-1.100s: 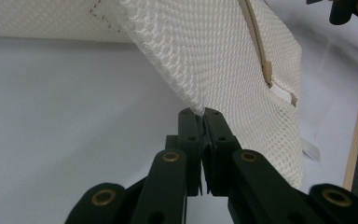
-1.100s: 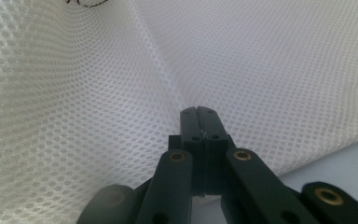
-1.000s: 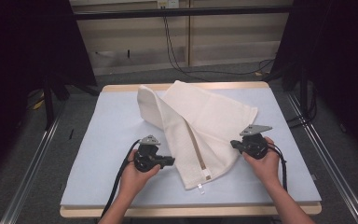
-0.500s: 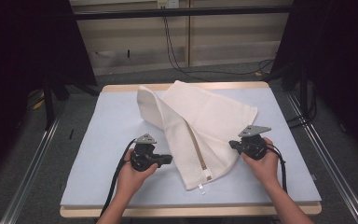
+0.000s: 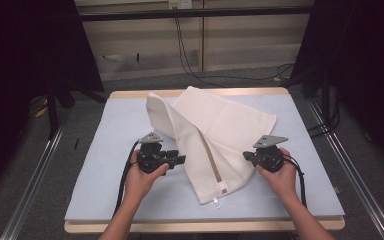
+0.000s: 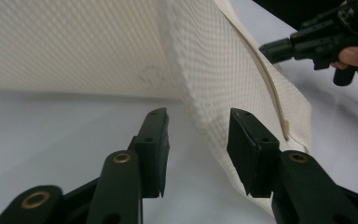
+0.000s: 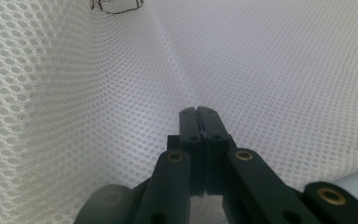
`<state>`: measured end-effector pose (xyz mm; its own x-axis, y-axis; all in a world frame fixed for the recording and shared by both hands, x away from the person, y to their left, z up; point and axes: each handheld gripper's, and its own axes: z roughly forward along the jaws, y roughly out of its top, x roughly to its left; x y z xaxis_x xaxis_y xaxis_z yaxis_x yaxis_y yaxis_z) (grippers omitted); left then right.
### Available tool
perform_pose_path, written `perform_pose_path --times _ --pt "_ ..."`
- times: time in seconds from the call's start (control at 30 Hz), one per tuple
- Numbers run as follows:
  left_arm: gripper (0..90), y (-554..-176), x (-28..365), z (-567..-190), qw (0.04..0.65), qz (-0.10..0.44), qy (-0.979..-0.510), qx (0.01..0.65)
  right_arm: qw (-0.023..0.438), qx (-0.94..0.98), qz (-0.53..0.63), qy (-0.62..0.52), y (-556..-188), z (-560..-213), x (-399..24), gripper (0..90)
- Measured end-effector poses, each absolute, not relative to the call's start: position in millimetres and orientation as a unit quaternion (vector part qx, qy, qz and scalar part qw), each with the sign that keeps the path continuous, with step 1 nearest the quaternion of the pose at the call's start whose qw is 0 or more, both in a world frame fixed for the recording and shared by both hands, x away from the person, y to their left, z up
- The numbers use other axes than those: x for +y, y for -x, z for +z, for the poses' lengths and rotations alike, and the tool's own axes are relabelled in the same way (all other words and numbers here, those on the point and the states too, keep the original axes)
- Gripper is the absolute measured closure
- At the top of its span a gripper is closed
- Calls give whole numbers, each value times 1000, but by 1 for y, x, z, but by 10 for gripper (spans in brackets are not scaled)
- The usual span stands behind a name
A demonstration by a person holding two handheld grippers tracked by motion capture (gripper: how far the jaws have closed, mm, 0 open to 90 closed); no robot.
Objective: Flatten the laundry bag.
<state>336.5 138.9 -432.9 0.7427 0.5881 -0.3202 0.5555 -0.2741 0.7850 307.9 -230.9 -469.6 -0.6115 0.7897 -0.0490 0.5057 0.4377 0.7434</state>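
Mesh bag (image 5: 215, 137) lies mid-table on the mat (image 5: 105, 165), long axis running away from me. My right gripper (image 5: 252, 156) pinches its right edge, jaws pressed together. My left gripper (image 5: 180, 160) has just been opening, nothing between its jaws, the fold just to its right.

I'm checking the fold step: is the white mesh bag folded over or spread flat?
Folded. The white mesh bag has its left part turned over the rest, its zipper edge running diagonally on top, on the blue table mat.
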Motion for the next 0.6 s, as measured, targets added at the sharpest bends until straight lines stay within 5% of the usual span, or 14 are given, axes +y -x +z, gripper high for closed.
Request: perform_pose_path --times 0.3,0.47,0.57,0.6 --pt "857 -340 139 -428 488 16 -800 347 192 831 352 -386 -306 -471 -226 885" --pt "866 -336 140 -427 475 14 -809 347 196 830 352 -385 -305 -470 -226 836" --pt "867 -331 142 -427 465 15 -815 344 199 829 354 -384 -305 -472 -227 741" --pt "867 -330 143 -427 462 14 -816 345 199 826 355 -389 -306 -473 -227 601"
